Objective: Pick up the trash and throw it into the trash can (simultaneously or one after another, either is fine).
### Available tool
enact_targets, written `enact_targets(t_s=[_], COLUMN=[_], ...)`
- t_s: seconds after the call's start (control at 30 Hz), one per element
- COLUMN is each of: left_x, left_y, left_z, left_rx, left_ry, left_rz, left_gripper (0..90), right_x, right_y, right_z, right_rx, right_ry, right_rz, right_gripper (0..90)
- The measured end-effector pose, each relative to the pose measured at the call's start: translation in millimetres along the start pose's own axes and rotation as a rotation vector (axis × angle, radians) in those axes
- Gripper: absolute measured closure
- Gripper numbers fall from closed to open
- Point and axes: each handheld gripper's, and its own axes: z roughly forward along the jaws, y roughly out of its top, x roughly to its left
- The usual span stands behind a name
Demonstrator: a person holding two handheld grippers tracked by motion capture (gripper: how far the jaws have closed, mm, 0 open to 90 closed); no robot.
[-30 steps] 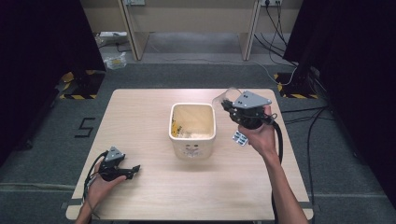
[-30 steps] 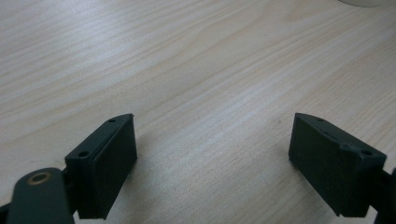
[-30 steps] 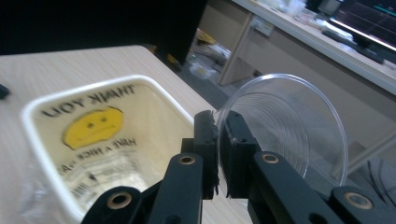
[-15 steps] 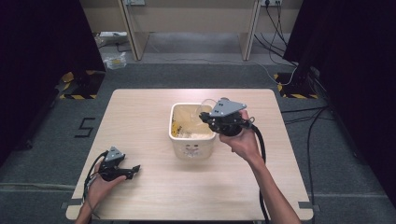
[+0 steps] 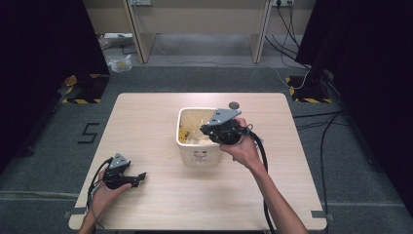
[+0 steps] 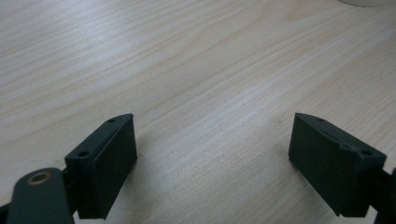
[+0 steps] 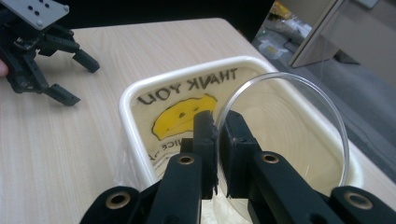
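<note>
1. Sitting mid-surface is a cream bin (image 5: 195, 155) w/ rounded corners, lined by a bag (image 7: 184, 114) printed w/ a yellow smiley and "THANK YOU"; a small face mark shows on the bin's front wall.
2. Small dark round spot (image 5: 234, 105) lies on the surface (image 5: 146, 117) just behind the bin, apart from it.
3. Left gripper (image 5: 141, 176) rests low on the surface near the front-left corner, well apart from the bin; fingers (image 6: 107, 163) spread wide, nothing but bare wood between them.
4. Right gripper (image 7: 217, 140) hangs over the bin's right half, its grey plate on top in the high view; bin rim sits right below and around the fingers.
5. Fingers of the right gripper are narrow, clamped on the edge of a clear disc (image 7: 285, 126).
6. Disc: transparent, round, thin-rimmed, like a shallow lid or dish; stands on edge, tilted, over the bin's opening; bag print reads through it.
7. Floor around: grey carpet, cables at right, a "5" mark (image 5: 87, 132) left of the surface.
</note>
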Motion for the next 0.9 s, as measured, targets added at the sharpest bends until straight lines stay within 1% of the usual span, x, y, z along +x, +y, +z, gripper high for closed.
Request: enact_targets(t_s=[0.03, 0.1, 0.13, 0.2, 0.33, 0.4, 0.43, 0.47, 0.57, 0.7, 0.73, 0.8, 0.9], left_x=[0.0, 0.0, 0.0, 0.0, 0.0, 0.0, 0.0, 0.0, 0.0, 0.0, 0.0, 0.0, 0.0], left_y=[0.0, 0.0, 0.0, 0.0, 0.0, 0.0, 0.0, 0.0, 0.0, 0.0, 0.0, 0.0, 0.0], left_z=[0.0, 0.1, 0.0, 0.1, 0.1, 0.0, 0.0, 0.0, 0.0, 0.0, 0.0, 0.1, 0.1], left_rx=[-0.001, -0.001, 0.0, -0.001, -0.001, 0.0, 0.0, -0.001, 0.0, 0.0, 0.0, -0.001, -0.001], left_ry=[0.001, 0.001, 0.0, 0.0, 0.001, 0.0, 0.0, 0.001, 0.0, 0.0, 0.0, 0.0, 0.001], left_rz=[0.0, -0.001, 0.0, -0.001, -0.001, 0.0, 0.0, -0.001, 0.0, 0.0, 0.0, -0.001, -0.001], left_gripper=[14.1, 14.1, 14.1, 14.1, 14.1, 14.1, 14.0, 14.1, 14.1, 14.1, 14.1, 14.0, 14.1], right_x=[0.4, -0.2, -0.5, -1.6, -1.1, -1.0, -0.8, -0.3, -0.7, -4.0, -6.1, -9.9, -17.1], right_y=[-1.0, -2.6, -3.4, -3.8, -3.9, -3.7, -3.4, -3.2, -1.5, 3.1, 4.0, 4.3, 1.8], right_z=[2.6, 6.9, 9.0, 13.0, 17.3, 19.0, 19.4, 19.2, 15.9, 2.6, -2.3, -9.6, -22.8], right_rx=[0.014, 0.024, 0.027, 0.034, 0.044, 0.046, 0.044, 0.044, 0.018, -0.01, -0.022, -0.034, -0.064], right_ry=[0.009, 0.019, 0.026, 0.037, 0.052, 0.063, 0.065, 0.063, 0.054, 0.02, 0.007, -0.013, -0.055], right_rz=[0.004, 0.005, 0.016, 0.011, 0.032, 0.031, 0.033, 0.045, 0.074, 0.109, 0.127, 0.145, 0.17], right_gripper=[85.2, 85.2, 85.2, 84.9, 83.5, 79.3, 75.5, 70.7, 58.7, 48.0, 45.8, 42.6, 41.0])
